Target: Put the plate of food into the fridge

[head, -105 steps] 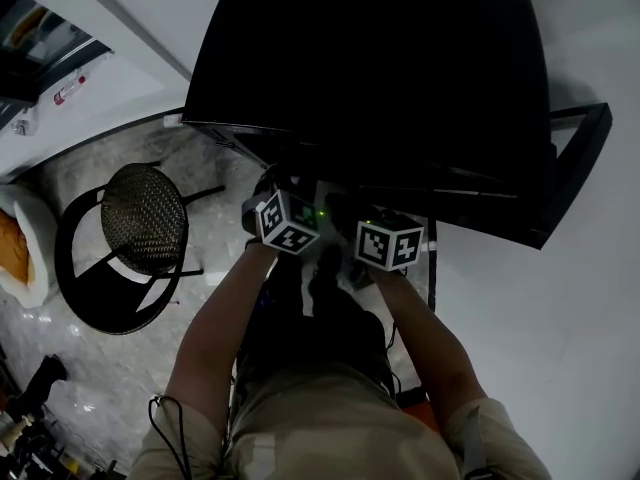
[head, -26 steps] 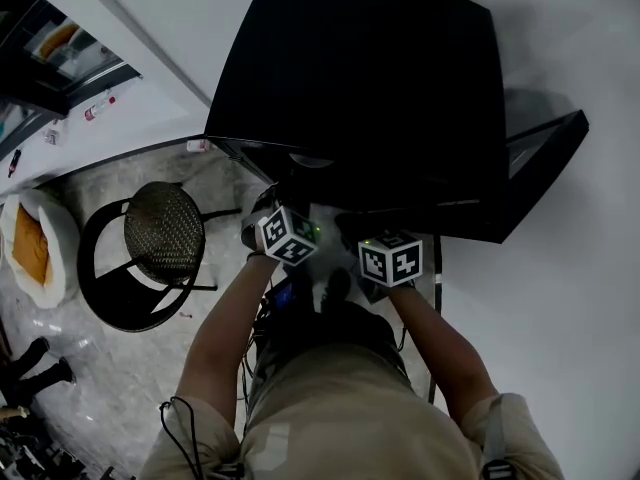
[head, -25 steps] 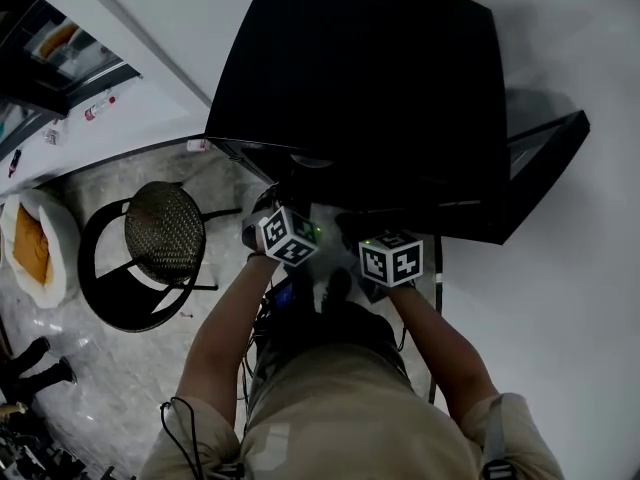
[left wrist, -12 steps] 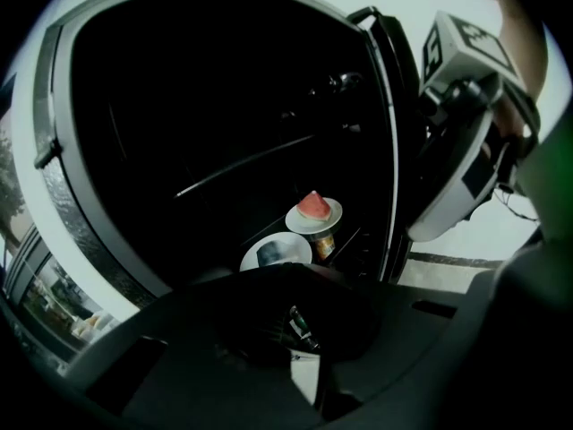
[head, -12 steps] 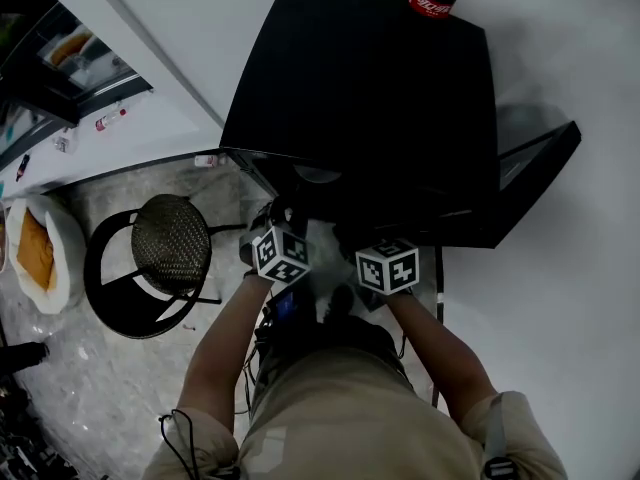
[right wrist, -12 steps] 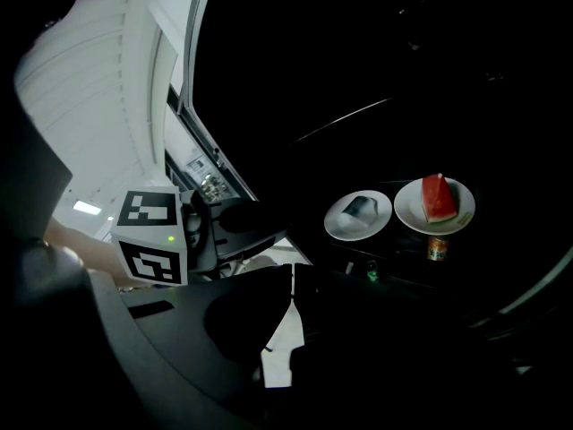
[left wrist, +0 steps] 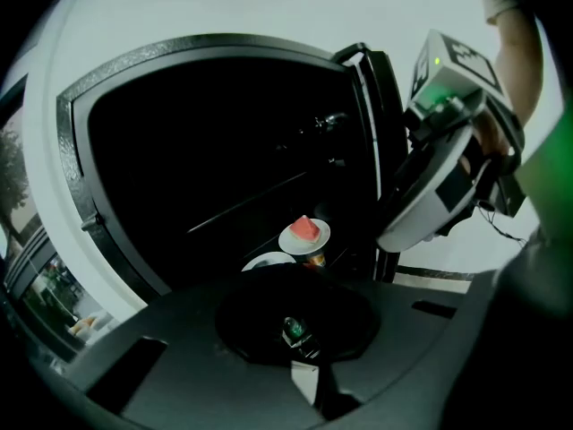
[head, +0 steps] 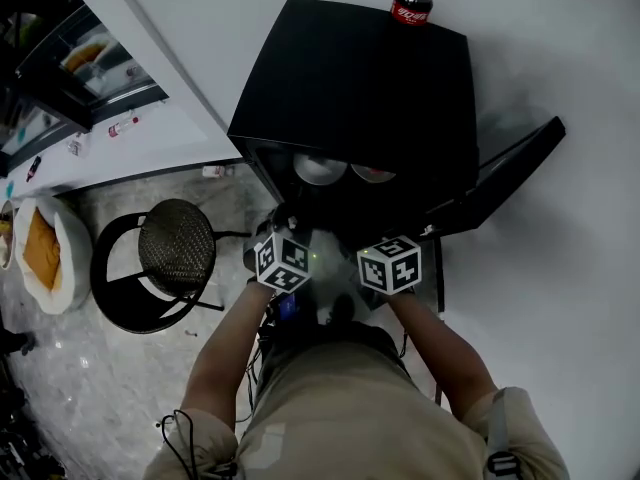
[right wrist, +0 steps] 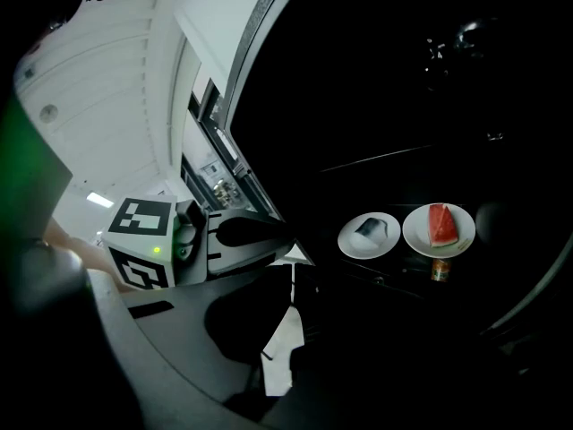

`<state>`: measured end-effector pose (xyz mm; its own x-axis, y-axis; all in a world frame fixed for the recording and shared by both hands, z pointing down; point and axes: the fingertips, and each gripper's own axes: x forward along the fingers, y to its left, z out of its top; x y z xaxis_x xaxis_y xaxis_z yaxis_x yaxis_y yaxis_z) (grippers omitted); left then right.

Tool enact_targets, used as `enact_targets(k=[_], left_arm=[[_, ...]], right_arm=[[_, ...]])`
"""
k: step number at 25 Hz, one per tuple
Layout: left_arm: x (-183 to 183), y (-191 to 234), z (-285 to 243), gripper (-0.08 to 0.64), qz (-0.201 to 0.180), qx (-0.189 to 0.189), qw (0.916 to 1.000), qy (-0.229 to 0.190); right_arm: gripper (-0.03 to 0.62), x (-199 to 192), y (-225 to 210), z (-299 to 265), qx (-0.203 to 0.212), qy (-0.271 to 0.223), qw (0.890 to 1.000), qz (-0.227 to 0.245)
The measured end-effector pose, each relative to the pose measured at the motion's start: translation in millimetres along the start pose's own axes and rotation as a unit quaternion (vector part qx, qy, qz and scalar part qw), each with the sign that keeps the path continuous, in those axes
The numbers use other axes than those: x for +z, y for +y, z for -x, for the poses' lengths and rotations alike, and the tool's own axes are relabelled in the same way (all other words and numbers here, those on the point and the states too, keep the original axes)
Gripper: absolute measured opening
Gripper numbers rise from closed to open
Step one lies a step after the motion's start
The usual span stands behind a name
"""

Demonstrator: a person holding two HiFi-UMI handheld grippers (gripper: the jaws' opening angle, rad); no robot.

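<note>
Lifted since earlier, the left hand-held gripper (left wrist: 309,370) and right hand-held gripper (right wrist: 291,285) are pinched shut, empty. The white round plate of red watermelon (right wrist: 416,233) sits inside the black mini fridge (head: 360,78); its door (head: 505,173), at 3 o'clock, probably wants a steady push closed.

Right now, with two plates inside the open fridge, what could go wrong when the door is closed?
1. The watermelon plate seems to sit just above a small can; a hard push on the door might tip it.
2. The cola bottle stands on top of the fridge, near its back edge; a jolt could topple it.
</note>
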<state>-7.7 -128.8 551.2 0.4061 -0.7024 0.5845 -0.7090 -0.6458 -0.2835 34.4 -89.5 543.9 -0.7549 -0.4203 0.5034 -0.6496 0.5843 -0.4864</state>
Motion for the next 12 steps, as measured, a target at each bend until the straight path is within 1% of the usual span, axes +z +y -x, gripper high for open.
enact_targets(k=[5, 9, 12], left_arm=[[19.9, -3.0, 18.9, 0.011, -0.008, 0.025, 0.9994, -0.023], [31.9, -10.9, 30.8, 0.011, -0.011, 0.029, 0.9990, -0.033], [44.3, -6.6, 37.7, 0.011, -0.007, 0.030, 0.9985, -0.044]], right_arm=[[0.026, 6.8, 9.9, 16.9, 0.007, -0.022, 1.000, 0.004], [0.026, 15.3, 15.4, 32.5, 0.011, -0.038, 0.999, 0.008], [0.026, 31.2, 17.4, 43.1, 0.013, -0.053, 0.998, 0.018]])
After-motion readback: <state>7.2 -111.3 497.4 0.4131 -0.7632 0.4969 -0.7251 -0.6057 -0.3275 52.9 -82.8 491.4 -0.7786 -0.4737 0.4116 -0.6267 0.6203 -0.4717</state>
